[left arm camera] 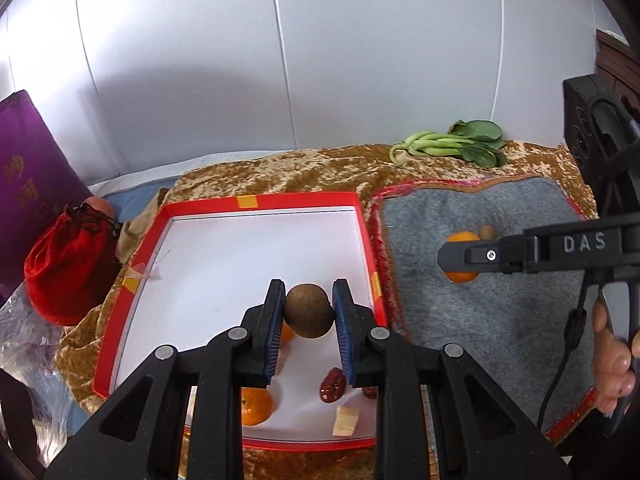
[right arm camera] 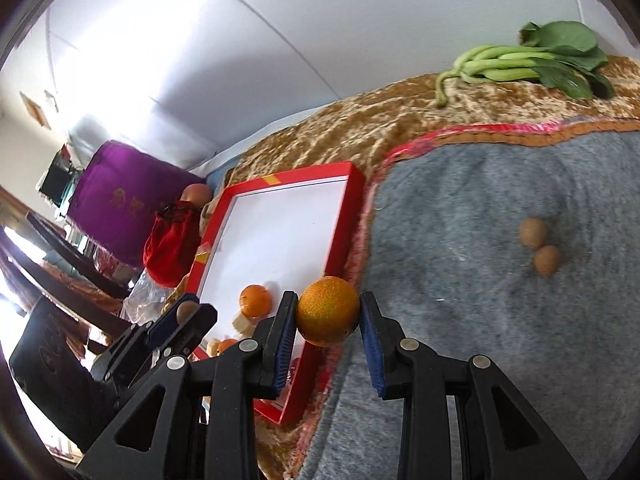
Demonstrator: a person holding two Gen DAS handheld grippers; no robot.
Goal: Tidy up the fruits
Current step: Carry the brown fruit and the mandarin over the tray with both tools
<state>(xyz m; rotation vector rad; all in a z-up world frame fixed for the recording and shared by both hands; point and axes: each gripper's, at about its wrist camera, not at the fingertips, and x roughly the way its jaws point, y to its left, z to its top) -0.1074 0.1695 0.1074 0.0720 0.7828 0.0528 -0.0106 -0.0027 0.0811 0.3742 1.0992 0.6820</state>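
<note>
At the far left a purple bag (left arm camera: 28, 168) stands against the wall, with a red drawstring pouch (left arm camera: 68, 264) just in front of it on the brown patterned cloth (left arm camera: 304, 176) that covers the worktop. A crumpled clear plastic bag (left arm camera: 24, 344) lies near the pouch, at the left edge.

Right of the pouch sits a shallow red box (left arm camera: 260, 202) with a white floor. The left hand-held gripper (left arm camera: 308, 312) hangs over the near part of this box, its blue pads clamped on a round brown fruit (left arm camera: 309, 310). On the box floor below it lie a tangerine (left arm camera: 256, 406), two dried red dates (left arm camera: 332, 389), and a pale yellow chunk (left arm camera: 346, 422). A further orange fruit is half hidden behind the left finger.

To the right of the box lies a grey mat (right arm camera: 500, 280) with a red and orange border. The right hand-held gripper (right arm camera: 328, 314) is over the left edge of this mat, beside the box's right wall, and grips an orange (right arm camera: 328, 310) between its pads. In the left wrist view the same hand-held gripper reaches in from the right, with a person's fingers (left arm camera: 612, 356) around its handle. Farther right on the mat, two small brown round fruits (right arm camera: 540, 244) rest touching each other.

At the far right edge of the cloth, near the white wall, lies a bunch of leafy greens (right arm camera: 532, 64).
</note>
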